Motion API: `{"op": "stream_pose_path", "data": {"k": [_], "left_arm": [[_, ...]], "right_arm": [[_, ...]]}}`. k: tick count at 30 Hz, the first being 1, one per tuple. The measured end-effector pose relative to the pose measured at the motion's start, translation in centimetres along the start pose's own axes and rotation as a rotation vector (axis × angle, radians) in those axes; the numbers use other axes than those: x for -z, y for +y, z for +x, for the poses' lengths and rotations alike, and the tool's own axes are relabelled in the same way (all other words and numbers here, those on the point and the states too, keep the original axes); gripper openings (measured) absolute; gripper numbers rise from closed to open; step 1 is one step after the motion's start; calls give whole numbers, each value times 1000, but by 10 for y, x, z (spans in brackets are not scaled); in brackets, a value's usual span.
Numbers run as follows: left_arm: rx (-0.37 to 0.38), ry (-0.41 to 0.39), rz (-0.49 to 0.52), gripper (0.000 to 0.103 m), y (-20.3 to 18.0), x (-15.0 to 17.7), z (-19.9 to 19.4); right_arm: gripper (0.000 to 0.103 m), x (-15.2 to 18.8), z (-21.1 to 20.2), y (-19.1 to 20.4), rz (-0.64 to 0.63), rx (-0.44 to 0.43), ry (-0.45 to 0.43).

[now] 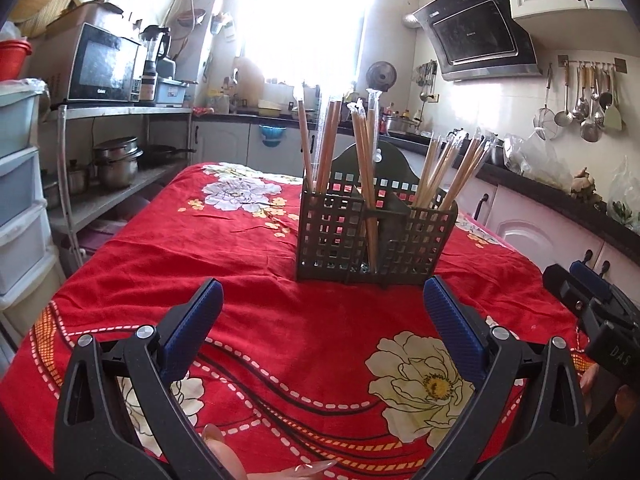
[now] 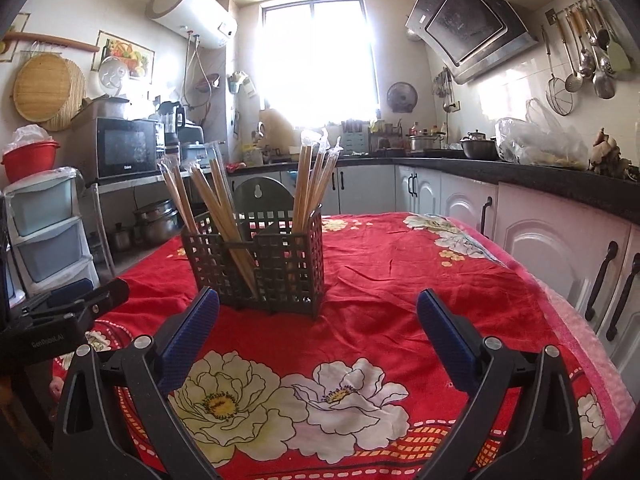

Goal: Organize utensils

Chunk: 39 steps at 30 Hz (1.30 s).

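A dark lattice utensil holder (image 1: 376, 236) (image 2: 260, 264) stands upright on a table under a red flowered cloth (image 1: 168, 256) (image 2: 400, 280). Several wrapped wooden chopsticks (image 1: 366, 152) (image 2: 312, 184) stand in its compartments, leaning in separate bunches. My left gripper (image 1: 322, 312) is open a short way in front of the holder, with nothing between its blue pads (image 1: 196, 328). My right gripper (image 2: 318, 320) is also open and empty, just right of the holder's front. Each gripper shows at the edge of the other's view: the right one (image 1: 588, 304), the left one (image 2: 76, 304).
A steel shelf with a microwave (image 1: 104, 66) and pots stands left of the table. White plastic drawers (image 2: 44, 228) stand at the far left. Dark counters and white cabinets (image 2: 552, 240) run along the right. Ladles (image 1: 580, 104) hang on the wall.
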State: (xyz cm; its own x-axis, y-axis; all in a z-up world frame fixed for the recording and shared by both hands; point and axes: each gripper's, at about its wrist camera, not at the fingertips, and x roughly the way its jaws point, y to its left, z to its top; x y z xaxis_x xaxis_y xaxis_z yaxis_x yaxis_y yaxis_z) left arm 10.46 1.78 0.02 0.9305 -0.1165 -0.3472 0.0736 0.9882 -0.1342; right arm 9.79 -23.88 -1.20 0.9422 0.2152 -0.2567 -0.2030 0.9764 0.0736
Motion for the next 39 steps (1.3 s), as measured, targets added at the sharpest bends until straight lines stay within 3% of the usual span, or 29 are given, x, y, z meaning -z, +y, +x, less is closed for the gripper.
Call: {"op": "stream_pose_path", "data": {"k": [39], "left_arm": [[1, -14, -8, 92, 1, 1, -4]], "right_arm": [[97, 3, -1, 0, 5, 2, 10]]}}
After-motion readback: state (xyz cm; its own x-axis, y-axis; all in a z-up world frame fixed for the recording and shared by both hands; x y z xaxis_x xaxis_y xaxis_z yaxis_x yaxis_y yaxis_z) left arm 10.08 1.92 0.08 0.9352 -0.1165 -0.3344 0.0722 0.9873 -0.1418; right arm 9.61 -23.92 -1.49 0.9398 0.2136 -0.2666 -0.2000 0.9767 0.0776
